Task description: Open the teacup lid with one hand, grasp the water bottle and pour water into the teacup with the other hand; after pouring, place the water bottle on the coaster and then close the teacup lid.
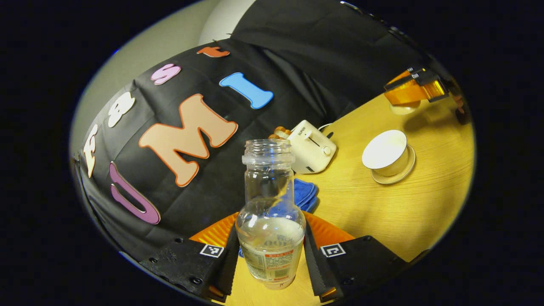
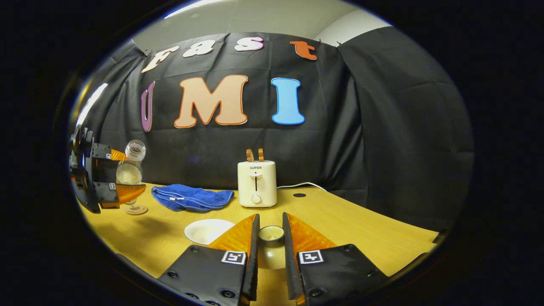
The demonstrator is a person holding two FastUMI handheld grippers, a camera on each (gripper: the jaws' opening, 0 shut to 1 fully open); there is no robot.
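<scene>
A clear water bottle [image 1: 270, 225] without a cap, holding a little water, stands between the fingers of my left gripper [image 1: 270, 231], which is shut on its lower body. In the right gripper view the bottle [image 2: 129, 168] and left gripper [image 2: 121, 178] hang just above a round coaster [image 2: 136, 209] at the table's left. The open white teacup [image 1: 384, 151] sits on its saucer [image 1: 401, 172]; it is the same teacup [image 2: 207, 230] seen left of my right fingers. My right gripper [image 2: 270, 219] is shut on the teacup lid [image 2: 271, 250], held above the table. The right gripper [image 1: 414, 87] and lid [image 1: 403, 108] lie beyond the cup.
A white toaster [image 2: 256, 183] with bread in its slots stands at the back of the wooden table [image 2: 340, 229], its cable trailing right. A folded blue cloth [image 2: 191, 197] lies between the toaster and the coaster. The black cloth wall closes the back.
</scene>
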